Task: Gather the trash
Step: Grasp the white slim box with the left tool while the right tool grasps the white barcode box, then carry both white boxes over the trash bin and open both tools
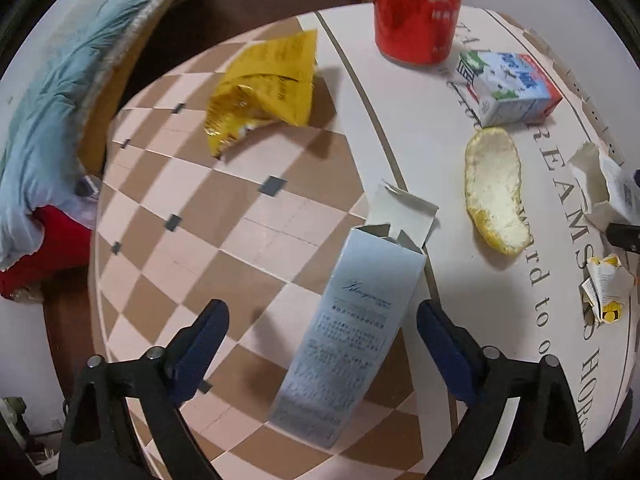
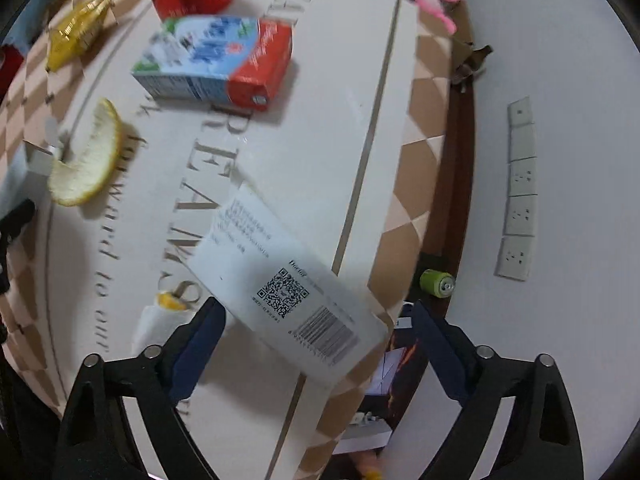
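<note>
Both your grippers hang over the table [image 1: 248,216] with their jaws spread wide and nothing clamped yet. Your left gripper [image 1: 322,344] straddles the long silver-blue carton [image 1: 348,340], which lies flat with its torn flaps pointing away from you; the blue pads stand clear on either side, the right-hand one much nearer its edge. Your right gripper [image 2: 320,340] sits over the white box with the QR code and barcode [image 2: 288,276], which lies slantwise near the table's edge, its near corner between the pads.

Come straight down on each box, centre it so both pads meet the long sides together, then squeeze gently: these are empty cartons and will likely crush or skid if you pinch one corner. Watch the white box, since a nudge could push it off the edge.

The orange peel [image 1: 496,196], milk carton [image 1: 508,88], red cola can [image 1: 416,12] and yellow snack bag [image 1: 264,88] wait further off.
</note>
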Tool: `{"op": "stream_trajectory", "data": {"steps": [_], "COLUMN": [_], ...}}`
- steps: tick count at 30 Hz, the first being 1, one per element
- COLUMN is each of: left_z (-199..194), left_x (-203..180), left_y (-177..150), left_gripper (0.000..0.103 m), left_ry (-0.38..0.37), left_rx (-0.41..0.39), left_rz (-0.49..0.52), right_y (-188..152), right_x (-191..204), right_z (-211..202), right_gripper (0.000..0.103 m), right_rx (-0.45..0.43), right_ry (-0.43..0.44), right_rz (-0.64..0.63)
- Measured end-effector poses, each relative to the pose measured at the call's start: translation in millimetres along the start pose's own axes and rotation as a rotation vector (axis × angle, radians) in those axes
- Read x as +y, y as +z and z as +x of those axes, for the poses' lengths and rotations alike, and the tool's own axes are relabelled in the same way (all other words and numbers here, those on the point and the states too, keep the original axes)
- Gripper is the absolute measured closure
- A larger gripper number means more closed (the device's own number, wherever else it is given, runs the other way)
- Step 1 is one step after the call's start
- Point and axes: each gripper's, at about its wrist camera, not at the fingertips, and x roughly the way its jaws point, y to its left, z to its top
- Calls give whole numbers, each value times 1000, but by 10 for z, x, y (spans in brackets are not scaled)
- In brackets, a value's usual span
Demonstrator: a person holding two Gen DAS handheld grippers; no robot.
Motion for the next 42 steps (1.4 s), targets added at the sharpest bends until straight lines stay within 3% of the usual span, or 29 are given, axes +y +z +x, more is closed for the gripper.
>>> {"op": "stream_trajectory", "data": {"steps": [4, 8, 10, 14, 19, 27, 35, 42], "left_z": [16, -57, -111, -291, -643, -1233, -1660, -1906], "left_x": [-31, -107, -179, -233, -173, 354, 1159, 2041], "left_y": [-2, -48, -55, -78, -155, -356, -804, -1574], "left_gripper": [24, 60, 67, 68, 68, 68, 68, 68], "left_ry": [-23, -91, -53, -37, -7, 8, -1, 38], "left_rx": [-3, -3, -20, -55, -136, -271, -363, -398], "left_rz": [5, 1, 18, 7, -34, -151, -303, -458], "right_y": [94, 87, 73, 26, -56, -284, -433, -346], "right_x": [-46, -68, -46, 56, 59, 319, 1127, 2303], "right_z": [118, 119, 101, 19, -339, -1013, -1582, -1901], "right_gripper": [13, 31, 34, 42, 44, 46, 46, 47], "right_rx": [11, 15, 8, -11, -111, -285, -411, -451], "right_ry": [42, 112, 106, 93, 86, 191, 324, 434], "right_rz": [-15, -2, -9, 9, 87, 201, 209, 104]}}
